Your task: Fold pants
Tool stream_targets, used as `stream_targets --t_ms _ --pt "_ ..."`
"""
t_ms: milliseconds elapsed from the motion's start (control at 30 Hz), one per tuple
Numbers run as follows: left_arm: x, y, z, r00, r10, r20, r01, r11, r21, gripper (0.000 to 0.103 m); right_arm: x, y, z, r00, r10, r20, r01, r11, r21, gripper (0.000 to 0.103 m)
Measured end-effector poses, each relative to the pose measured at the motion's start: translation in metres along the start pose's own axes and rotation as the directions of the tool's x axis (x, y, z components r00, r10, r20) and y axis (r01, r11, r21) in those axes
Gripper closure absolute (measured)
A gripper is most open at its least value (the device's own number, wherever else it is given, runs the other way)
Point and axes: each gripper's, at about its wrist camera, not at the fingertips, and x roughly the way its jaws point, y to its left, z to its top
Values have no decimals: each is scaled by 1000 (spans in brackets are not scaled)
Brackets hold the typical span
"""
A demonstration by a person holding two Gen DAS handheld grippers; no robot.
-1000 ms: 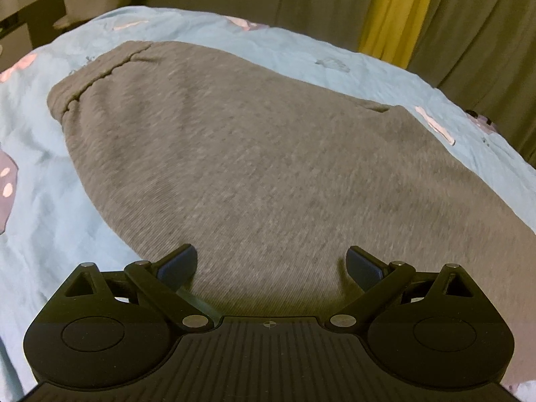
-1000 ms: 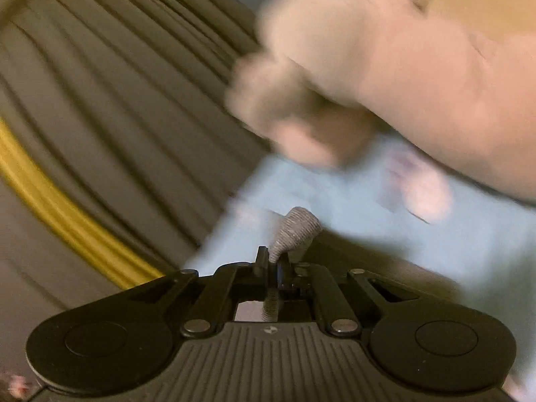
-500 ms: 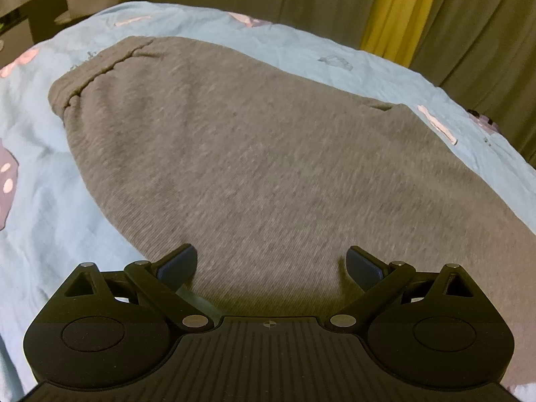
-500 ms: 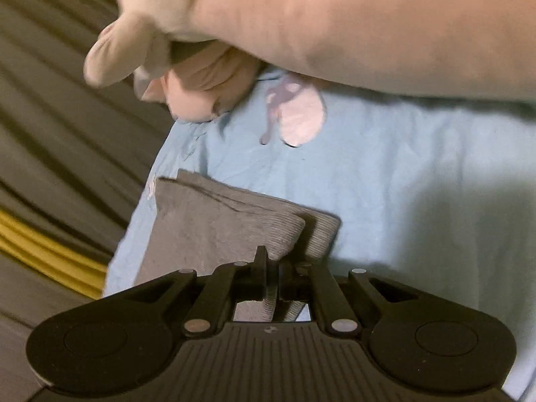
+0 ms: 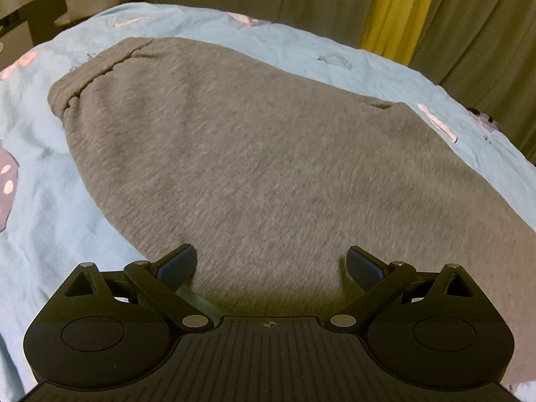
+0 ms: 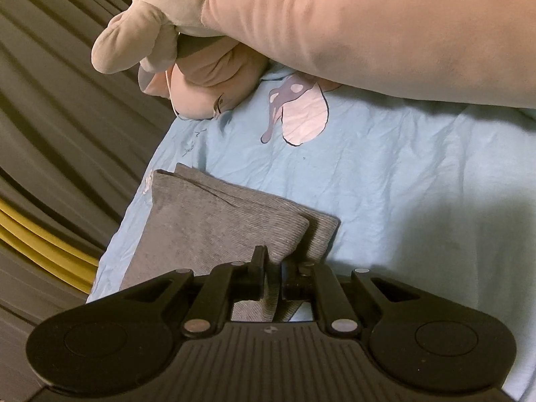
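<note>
Since a second ago, the right gripper (image 6: 274,264) has been swinging down from the curtains, and its closed fingers are now pinching the grey pants (image 6: 214,227) cuff lying on the blue bedsheet (image 6: 418,201) beneath a pink plush toy (image 6: 368,30). Over the pants (image 5: 268,154) spread flat across the bedsheet (image 5: 40,174), the left gripper (image 5: 271,264) is hovering wide open, gripping nothing.

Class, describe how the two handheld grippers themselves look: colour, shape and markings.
The left gripper and right gripper match: matte black bodies with ribbed centres, two round side housings, silver pivot pins and a small cross mark. The left's finger pads look dark blue and textured. No cables or sleeves show.
</note>
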Motion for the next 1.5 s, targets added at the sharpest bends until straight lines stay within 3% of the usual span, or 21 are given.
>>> stream_targets --t_ms 67,200,300,367,400,533,700,800,867,933,1000,1033,1133,1167,1200,1233,1267,1300,1333,1433,1500 --pt "0 0 0 1000 0 0 0 1000 -2 2 0 1 1 1000 2 1 -2 1000 -3 93" --pt "1 -2 -1 1000 10 -1 -10 1000 15 2 0 1 1 1000 27 -1 -27 1000 5 81" --pt "1 -3 -1 1000 14 -2 -14 1000 23 2 1 4 1 1000 22 1 -22 1000 -12 80" --pt "1 -3 -1 1000 14 -2 -14 1000 23 2 0 6 2 1000 11 8 -11 999 -30 86" --pt "1 -3 -1 1000 14 -2 -14 1000 23 2 0 7 2 1000 -4 14 4 999 -41 98" --pt "1 -3 -1 1000 16 -3 -16 1000 26 2 -7 18 4 998 -29 51 34 994 -102 98" --pt "1 -3 -1 1000 19 -5 -19 999 31 2 -33 43 3 978 -13 208 61 973 -223 99" --pt "2 -3 -1 1000 18 -5 -17 999 28 2 -12 39 -3 980 -116 161 155 954 -257 98" --pt "2 -3 0 1000 18 -6 -17 999 29 2 1 26 0 984 -161 73 173 964 -200 98" --pt "1 -4 0 1000 17 -4 -17 999 31 2 -11 22 3 990 -95 103 110 982 -154 98" --pt "1 -3 -1 1000 15 -2 -15 1000 26 2 -24 27 0 987 -27 157 56 982 -180 98" --pt "1 -3 -1 1000 14 -3 -14 1000 25 2 -24 31 -1 986 -32 166 68 975 -211 98" --pt "0 -2 0 1000 12 1 -12 1000 19 2 2 33 -5 971 -213 107 235 927 -293 96" --pt "-2 -1 1 1000 11 9 -11 1000 14 2 3 30 -4 973 -207 100 227 934 -274 94" --pt "-5 0 2 1000 11 22 -11 1000 7 2 -3 29 -3 973 -197 122 223 940 -259 78" --pt "-8 3 3 999 14 43 -14 1000 -6 2 -9 32 -2 957 -231 174 271 926 -261 68" --pt "-12 6 4 997 19 71 -17 1000 -23 2 -16 36 -3 924 -298 239 357 897 -261 44" --pt "-15 8 5 996 31 89 -27 999 -42 2 -23 37 -3 899 -332 286 404 880 -250 38" --pt "-17 8 7 994 33 105 -28 998 -49 2 -31 38 -3 898 -312 310 391 888 -241 38" --pt "-22 -5 14 992 6 126 -9 1000 26 2 -46 51 -10 943 -158 292 247 922 -299 38" --pt "-22 -23 15 988 -24 153 6 994 113 2 -43 69 -18 974 -52 222 136 913 -384 23"
